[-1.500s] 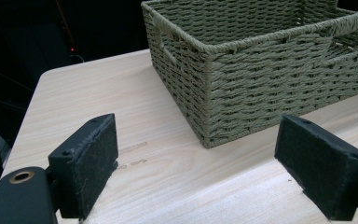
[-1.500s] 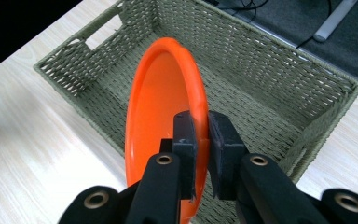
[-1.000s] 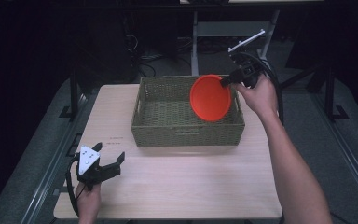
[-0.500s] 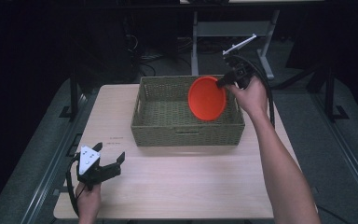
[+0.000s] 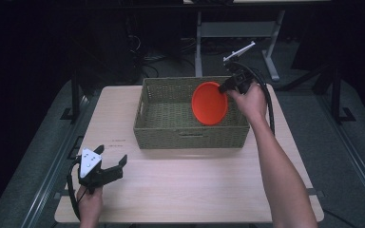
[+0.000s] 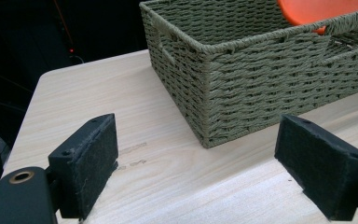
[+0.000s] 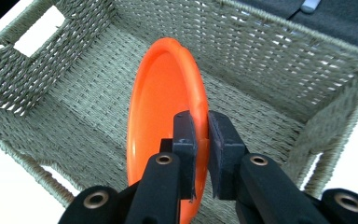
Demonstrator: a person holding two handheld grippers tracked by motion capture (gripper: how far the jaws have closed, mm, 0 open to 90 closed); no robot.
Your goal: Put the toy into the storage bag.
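An orange plate (image 5: 209,103) (image 7: 163,116) hangs on edge inside the right part of a woven green-grey basket (image 5: 147,102) (image 7: 270,60). My right gripper (image 5: 226,87) (image 7: 200,128) is shut on the plate's rim, coming in over the basket's far right corner. Near the table's front left corner my left gripper (image 5: 111,159) (image 6: 196,163) stands open, low over the wood, with nothing between its pads. In the left gripper view the basket (image 6: 242,79) sits ahead of it, with a piece of the plate (image 6: 321,9) above the rim.
The basket stands at the back middle of a light wooden table (image 5: 195,185). Bare tabletop lies in front of the basket and to its left. A grey metal stand (image 5: 233,28) and dark cables sit on the floor beyond the table.
My right gripper has carried the orange plate down and a little to the left, deeper into the basket. The left gripper has kept still.
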